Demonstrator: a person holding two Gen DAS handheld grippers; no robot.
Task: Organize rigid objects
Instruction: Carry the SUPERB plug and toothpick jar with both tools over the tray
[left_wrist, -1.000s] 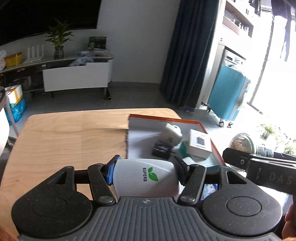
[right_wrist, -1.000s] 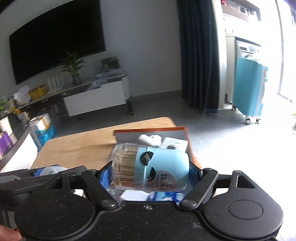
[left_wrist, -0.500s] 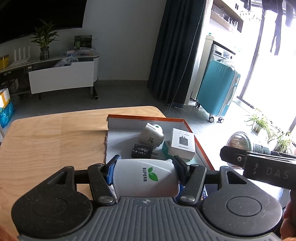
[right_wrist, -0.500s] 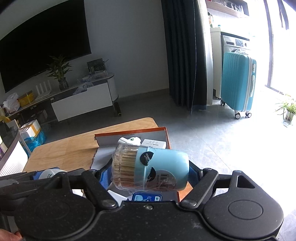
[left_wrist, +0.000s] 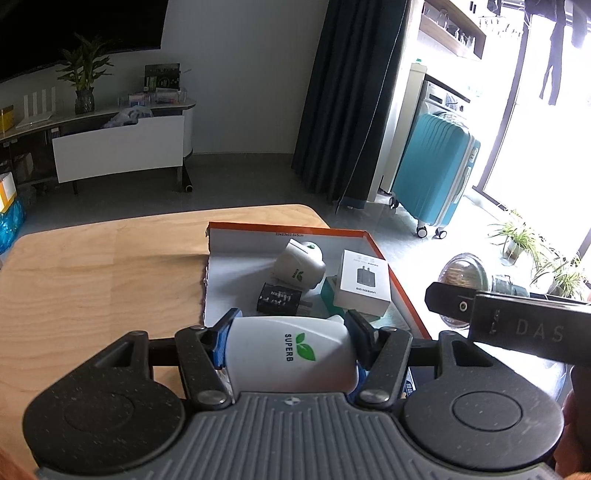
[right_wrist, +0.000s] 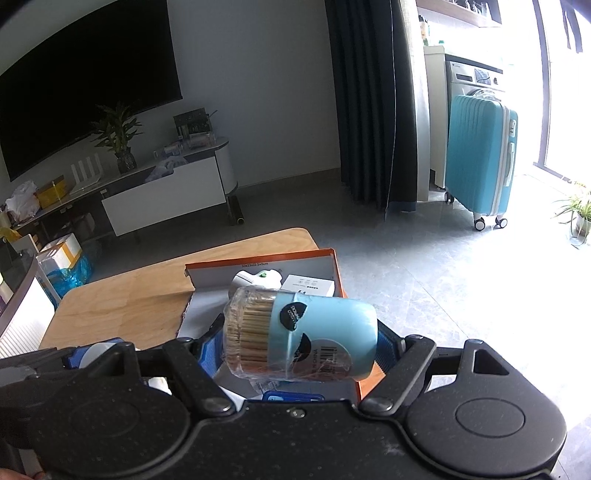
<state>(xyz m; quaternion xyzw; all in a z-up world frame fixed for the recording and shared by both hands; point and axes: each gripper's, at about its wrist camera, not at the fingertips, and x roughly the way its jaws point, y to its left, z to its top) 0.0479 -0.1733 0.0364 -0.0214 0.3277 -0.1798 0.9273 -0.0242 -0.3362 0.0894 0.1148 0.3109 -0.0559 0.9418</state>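
Where orange box (left_wrist: 400, 280) ends, bare tabletop (left_wrist: 103, 266).

The table (left_wrist: 92, 280) is pale wood with visible grain and a matt finish. The box (left_wrist: 399, 280) looks like cardboard, orange outside and dull grey inside. The white bottle (left_wrist: 291, 354) is smooth plastic with a soft shine. The toothpick jar (right_wrist: 306, 332) has a matt blue plastic body under thin glossy wrap, with wooden sticks inside. The gripper bodies are speckled matt black plastic.
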